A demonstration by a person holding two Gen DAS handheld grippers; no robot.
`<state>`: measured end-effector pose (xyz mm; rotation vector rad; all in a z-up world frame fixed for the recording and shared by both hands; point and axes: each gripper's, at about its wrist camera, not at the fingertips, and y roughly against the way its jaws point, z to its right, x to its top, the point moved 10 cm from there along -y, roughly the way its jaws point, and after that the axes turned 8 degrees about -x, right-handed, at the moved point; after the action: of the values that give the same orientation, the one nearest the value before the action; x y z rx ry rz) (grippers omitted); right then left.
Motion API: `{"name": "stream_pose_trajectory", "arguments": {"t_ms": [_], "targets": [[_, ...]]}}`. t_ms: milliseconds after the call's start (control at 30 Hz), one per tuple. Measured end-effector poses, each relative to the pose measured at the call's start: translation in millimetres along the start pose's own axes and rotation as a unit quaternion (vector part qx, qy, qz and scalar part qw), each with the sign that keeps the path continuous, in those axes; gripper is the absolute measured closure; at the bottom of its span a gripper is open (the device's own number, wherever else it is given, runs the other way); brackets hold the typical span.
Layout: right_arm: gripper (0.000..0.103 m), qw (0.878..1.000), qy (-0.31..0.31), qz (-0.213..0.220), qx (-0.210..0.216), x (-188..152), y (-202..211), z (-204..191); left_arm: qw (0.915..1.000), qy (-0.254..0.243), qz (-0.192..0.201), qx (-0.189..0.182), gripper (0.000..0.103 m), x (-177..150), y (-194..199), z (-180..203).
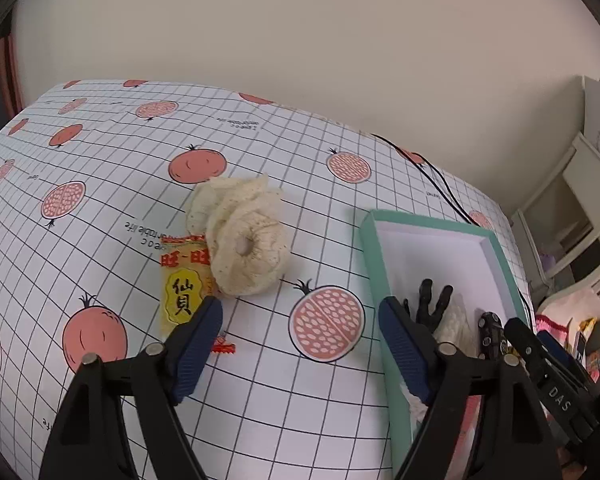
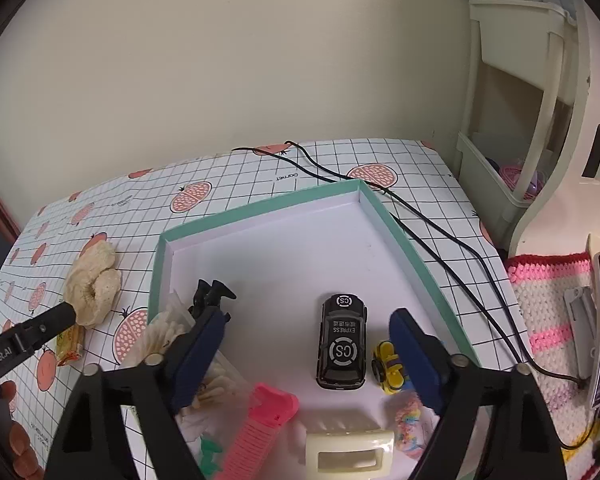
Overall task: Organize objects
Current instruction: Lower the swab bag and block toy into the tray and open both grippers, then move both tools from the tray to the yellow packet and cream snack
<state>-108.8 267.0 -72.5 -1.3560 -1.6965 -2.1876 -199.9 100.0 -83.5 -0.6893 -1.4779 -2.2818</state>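
On the desk [image 1: 100, 240], covered with a smooth grid-printed cloth dotted with pomegranates, two things remain outside the box, toward its left side: a flat, glossy yellow snack packet [image 1: 182, 292] with crimped red ends, and, touching its far end and partly lying over it, a cream scrunchie [image 1: 248, 248], a soft, ruffled fabric ring that looks easy to pinch. The left gripper [image 1: 300, 316] hangs above the cloth with its ribbed blue pads spread wide and nothing between them; one pad sits just over the packet, which suggests that the packet or the scrunchie is the next pick, though that is only a judgement. To the right lies the shallow mint-edged box [image 2: 260, 204], white and smooth inside, its far half bare and its near half holding what has been sorted: a black spiky plastic piece [image 2: 210, 294] near the left wall, a bundle of cotton swabs [image 2: 160, 332], a pink ribbed comb [image 2: 260, 428], a cream hard-plastic clip [image 2: 348, 452], a glossy black toy car [image 2: 342, 344] and a small yellow toy [image 2: 388, 366] just beside it. The right gripper [image 2: 308, 360] hovers over the box, its pads apart on either side of the car and gripping nothing. A black cable [image 2: 420, 224] trails along the desk's far right edge.
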Motion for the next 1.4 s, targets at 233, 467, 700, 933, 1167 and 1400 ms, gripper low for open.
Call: {"name": "stream_pose_trajectory", "arguments": {"t_ms": [233,467,700,933,1167,1400], "targets": [[0.002,1.000,-0.005,0.000,0.001,0,-1,1,0.9998,-0.006,0.007,0.019,0.016,3,0,-7],[0.000,1.000,0.000,-0.002,0.004,-1,-2,-4,0.9997,0.000,0.005,0.026,0.003,3,-2,-15],[0.000,1.000,0.006,-0.002,0.004,-2,-2,-8,0.9994,-0.003,0.005,0.033,0.003,4,-2,-20],[0.000,1.000,0.014,0.007,0.022,6,6,-32,0.9984,0.002,-0.007,0.055,0.003,4,-4,-38],[0.000,0.997,0.055,0.007,0.058,14,10,-92,0.9953,0.022,-0.028,0.090,0.003,3,-11,-81],[0.000,0.992,0.078,0.002,0.095,19,10,-154,0.9929,0.054,-0.053,0.092,0.003,-4,-19,-111]]}}
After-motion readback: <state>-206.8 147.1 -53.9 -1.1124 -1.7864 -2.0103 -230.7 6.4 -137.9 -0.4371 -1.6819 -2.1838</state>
